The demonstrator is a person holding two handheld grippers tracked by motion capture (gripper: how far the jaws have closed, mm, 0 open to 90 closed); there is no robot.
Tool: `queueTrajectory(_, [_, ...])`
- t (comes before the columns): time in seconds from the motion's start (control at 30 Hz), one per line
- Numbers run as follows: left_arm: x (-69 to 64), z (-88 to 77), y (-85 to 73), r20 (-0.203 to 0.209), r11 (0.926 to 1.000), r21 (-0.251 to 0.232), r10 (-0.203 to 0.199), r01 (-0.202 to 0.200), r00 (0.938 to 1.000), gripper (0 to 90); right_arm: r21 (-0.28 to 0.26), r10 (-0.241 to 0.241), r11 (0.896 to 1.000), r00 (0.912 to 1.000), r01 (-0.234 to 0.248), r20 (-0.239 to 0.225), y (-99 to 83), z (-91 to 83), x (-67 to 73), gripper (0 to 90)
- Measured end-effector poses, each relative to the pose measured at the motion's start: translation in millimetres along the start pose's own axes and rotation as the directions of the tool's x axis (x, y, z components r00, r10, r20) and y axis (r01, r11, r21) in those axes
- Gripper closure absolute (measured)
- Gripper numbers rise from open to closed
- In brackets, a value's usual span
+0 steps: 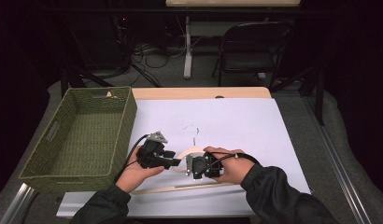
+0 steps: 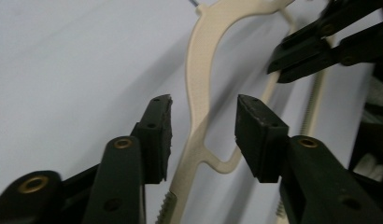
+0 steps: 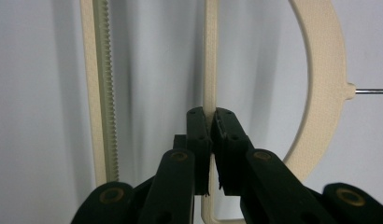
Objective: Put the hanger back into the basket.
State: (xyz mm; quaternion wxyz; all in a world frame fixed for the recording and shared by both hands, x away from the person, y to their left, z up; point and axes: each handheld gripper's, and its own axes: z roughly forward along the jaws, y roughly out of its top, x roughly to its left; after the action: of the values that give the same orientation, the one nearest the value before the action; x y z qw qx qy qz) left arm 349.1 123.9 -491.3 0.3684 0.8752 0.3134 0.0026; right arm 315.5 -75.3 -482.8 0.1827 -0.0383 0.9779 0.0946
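A cream plastic hanger (image 1: pixel 193 151) with a metal hook (image 1: pixel 193 130) lies flat on the white sheet (image 1: pixel 236 119). My left gripper (image 1: pixel 177 163) comes at it from the left. In the left gripper view that gripper (image 2: pixel 204 101) stands open, its jaws on either side of the hanger's curved arm (image 2: pixel 201 70) without touching it. My right gripper (image 1: pixel 189 166) meets it from the right; in the right gripper view that gripper (image 3: pixel 209 114) is shut on the hanger's thin inner bar (image 3: pixel 209 56). The toothed bottom bar (image 3: pixel 102 93) runs alongside.
A green woven basket (image 1: pixel 126 126) stands empty on the left of the table. The wooden table edge (image 1: pixel 203 92) shows beyond the sheet. A folding chair (image 1: pixel 252 46) and cables are on the floor behind.
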Motion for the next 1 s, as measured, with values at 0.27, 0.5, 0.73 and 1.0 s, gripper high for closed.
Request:
queueTrajectory(0.27, [2.4,17.3,0.3,-0.01,0.9977,0.068,0.008,-0.007,0.9999,67.5,0.001,-0.02,1.0,0.9998,0.02,0.002,2.5,2.3,1.6,85.0])
queueTrajectory(0.5, [-2.5,22.0,0.0,-0.036,0.9947,0.098,0.034,-0.03,0.9988,77.4,0.007,-0.025,1.0,0.9997,0.025,-0.003,4.4,4.8,2.5,85.0])
queueTrajectory(0.73, [-3.0,20.7,-1.2,-0.036,0.9945,0.096,0.046,-0.042,0.9983,78.5,0.007,-0.011,1.0,0.9999,0.011,-0.012,4.2,7.7,1.7,84.3])
queueTrajectory(1.0, [-2.0,19.1,-5.5,-0.042,0.9949,0.086,0.056,-0.053,0.9975,79.7,-0.106,0.195,0.972,0.9741,-0.207,-0.114,-14.2,-5.0,-20.7,69.0])
